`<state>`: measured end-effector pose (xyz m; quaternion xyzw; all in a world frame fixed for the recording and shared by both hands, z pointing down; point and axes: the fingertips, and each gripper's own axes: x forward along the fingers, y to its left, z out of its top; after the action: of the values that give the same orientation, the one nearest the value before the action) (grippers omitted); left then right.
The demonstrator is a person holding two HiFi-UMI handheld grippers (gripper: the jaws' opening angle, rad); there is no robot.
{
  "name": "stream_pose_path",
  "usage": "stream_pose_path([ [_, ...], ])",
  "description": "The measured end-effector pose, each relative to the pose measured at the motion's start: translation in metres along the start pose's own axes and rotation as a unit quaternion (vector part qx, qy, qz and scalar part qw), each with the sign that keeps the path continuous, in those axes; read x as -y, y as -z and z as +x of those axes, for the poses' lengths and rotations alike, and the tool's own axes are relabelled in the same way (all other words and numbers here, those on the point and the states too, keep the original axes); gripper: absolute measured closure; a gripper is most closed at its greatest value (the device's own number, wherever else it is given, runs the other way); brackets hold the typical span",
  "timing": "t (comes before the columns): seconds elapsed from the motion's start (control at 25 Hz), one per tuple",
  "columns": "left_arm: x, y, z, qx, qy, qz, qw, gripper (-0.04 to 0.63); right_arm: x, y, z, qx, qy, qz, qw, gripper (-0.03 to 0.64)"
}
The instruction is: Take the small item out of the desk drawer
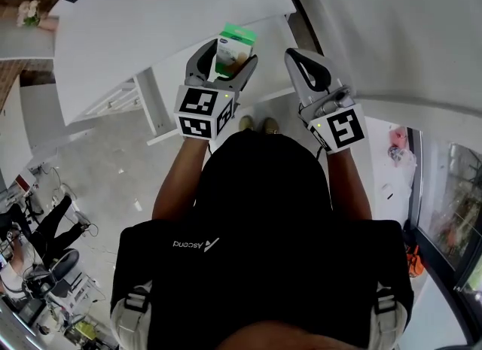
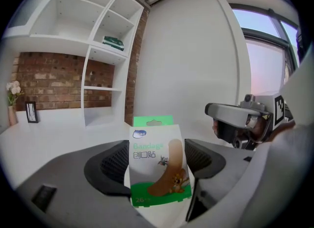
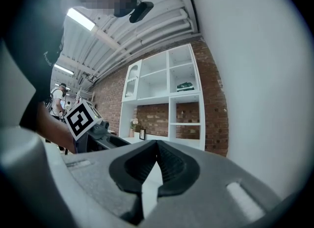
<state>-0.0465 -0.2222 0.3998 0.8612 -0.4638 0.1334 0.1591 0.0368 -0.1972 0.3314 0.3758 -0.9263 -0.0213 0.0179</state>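
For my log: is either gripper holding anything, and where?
The left gripper clamps the bandage box by its two side edges; the right gripper is shut, empty.

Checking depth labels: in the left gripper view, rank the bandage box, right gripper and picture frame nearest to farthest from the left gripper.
1. Bandage box: held by the left gripper.
2. Right gripper: close, on the right.
3. Picture frame: far left, by the brick wall.

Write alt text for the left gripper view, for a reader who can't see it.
The left tongs clamp an upright white-and-green bandage box, held centre frame. Behind stand white shelves against a brick wall, with the right tongs at right.
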Motion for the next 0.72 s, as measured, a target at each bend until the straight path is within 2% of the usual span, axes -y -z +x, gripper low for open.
stream_pose_path([
  [0.36,0.016,-0.042,-0.035,0.085,0.003,0.023,0.9961,0.250,-0.017,-0.018,-0.012,0.014,0.000,-0.013,1.000,0.615],
  [0.72,0.030,-0.057,-0.051,0.119,0.012,0.030,0.9924,0.250,-0.026,-0.028,-0.018,0.020,-0.002,-0.020,1.000,0.615],
])
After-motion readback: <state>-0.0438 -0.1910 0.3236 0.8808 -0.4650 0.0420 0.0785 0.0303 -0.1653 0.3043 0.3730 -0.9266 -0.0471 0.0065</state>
